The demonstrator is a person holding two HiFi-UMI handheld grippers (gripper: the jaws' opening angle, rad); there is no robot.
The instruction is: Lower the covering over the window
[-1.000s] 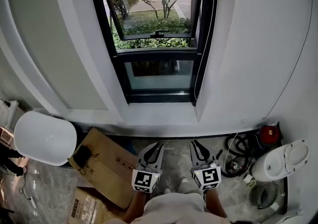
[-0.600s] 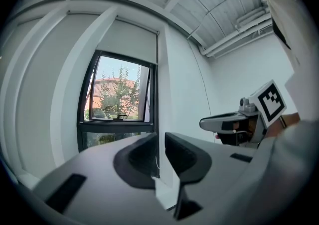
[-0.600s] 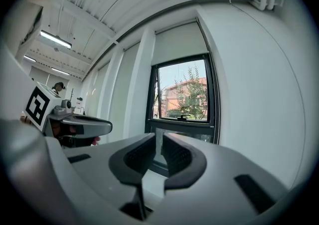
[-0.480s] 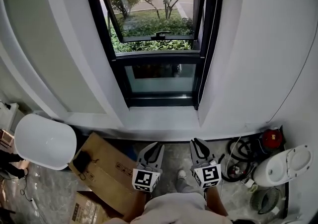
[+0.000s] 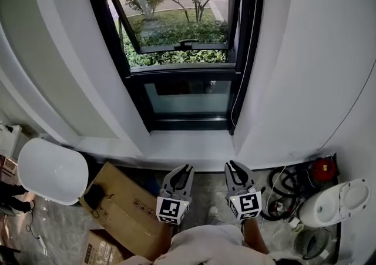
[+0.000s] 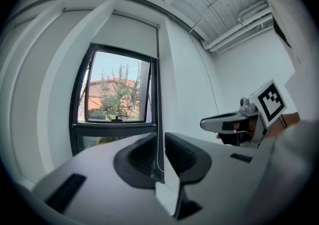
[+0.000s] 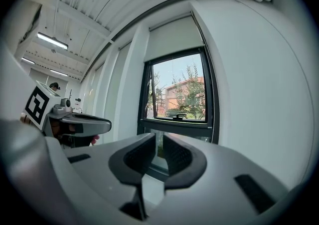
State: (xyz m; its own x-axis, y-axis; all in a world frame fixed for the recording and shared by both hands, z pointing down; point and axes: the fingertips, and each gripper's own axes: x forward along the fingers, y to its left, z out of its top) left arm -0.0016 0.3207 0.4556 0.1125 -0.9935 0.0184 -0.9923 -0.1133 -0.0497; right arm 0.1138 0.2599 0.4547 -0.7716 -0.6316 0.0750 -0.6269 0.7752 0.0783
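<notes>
A black-framed window [image 5: 182,52] with its upper sash tilted open fills the wall ahead. A white roller blind [image 6: 125,34] covers only its top part, also seen as the blind [image 7: 174,37] in the right gripper view. A thin pull cord [image 6: 158,114] hangs along the window's right edge, the same cord [image 5: 237,81] showing in the head view. My left gripper [image 5: 181,172] and right gripper [image 5: 235,168] are side by side below the sill, pointing level at the window. Each shows a narrow gap with nothing in it. Neither touches the cord.
A white sill [image 5: 188,140] juts out under the window. On the floor lie a cardboard box [image 5: 126,208] and a white round seat [image 5: 44,170] at left. Coiled cables [image 5: 281,199], a red object [image 5: 320,170] and a white appliance [image 5: 335,196] are at right.
Both grippers and the head view have moved toward the window. The window and sill now sit nearer and larger. The jaws look the same.
</notes>
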